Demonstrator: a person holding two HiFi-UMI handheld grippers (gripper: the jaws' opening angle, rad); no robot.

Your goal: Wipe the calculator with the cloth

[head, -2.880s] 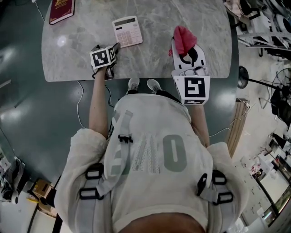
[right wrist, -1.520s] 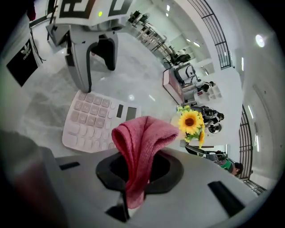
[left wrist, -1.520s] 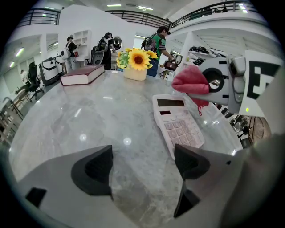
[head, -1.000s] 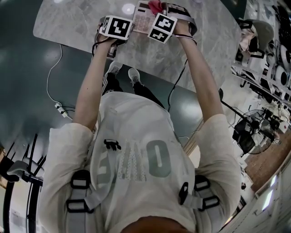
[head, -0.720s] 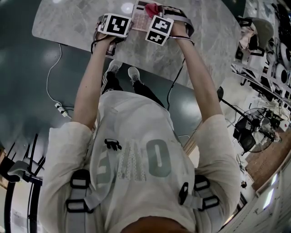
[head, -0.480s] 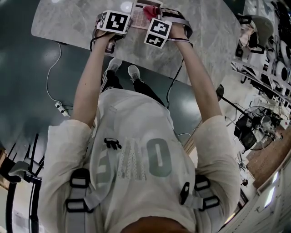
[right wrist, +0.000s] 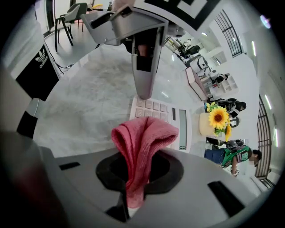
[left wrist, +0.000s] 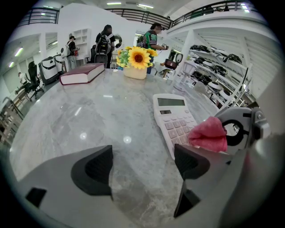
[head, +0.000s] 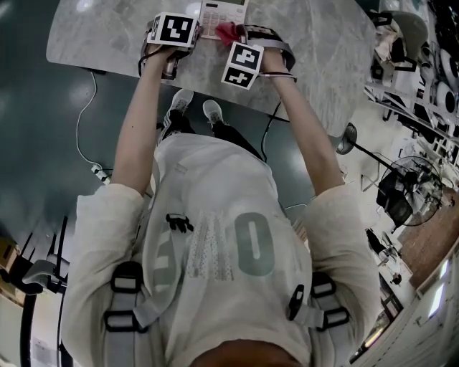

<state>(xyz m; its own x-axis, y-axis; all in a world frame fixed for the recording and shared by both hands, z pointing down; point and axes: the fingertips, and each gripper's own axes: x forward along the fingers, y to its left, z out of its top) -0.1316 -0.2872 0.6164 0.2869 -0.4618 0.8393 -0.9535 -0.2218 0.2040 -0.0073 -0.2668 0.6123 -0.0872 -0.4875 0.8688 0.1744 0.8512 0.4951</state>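
A pale pink calculator (left wrist: pixel 174 122) lies flat on the marble table (left wrist: pixel 89 129), face up; it also shows in the head view (head: pixel 222 10). My right gripper (right wrist: pixel 133 191) is shut on a folded red cloth (right wrist: pixel 143 142). The cloth (left wrist: pixel 209 133) bulges out ahead of the jaws and sits over the calculator's near right corner, on the keys. My left gripper (left wrist: pixel 142 167) is open and holds nothing. It hovers low over the table just left of the calculator, its right pad (left wrist: pixel 191 162) beside the near edge. The left gripper's body (right wrist: pixel 142 58) shows beyond the calculator (right wrist: pixel 164 116).
A dark red book (left wrist: pixel 82 73) lies at the table's far left. A vase of sunflowers (left wrist: pixel 136 62) stands at the far edge behind the calculator. People and shelving are beyond the table. The table's near edge (head: pixel 215 89) runs just below both grippers.
The right gripper came from the table's right over to the calculator, then drew the cloth from the far end toward the near end. The left gripper stayed beside it.
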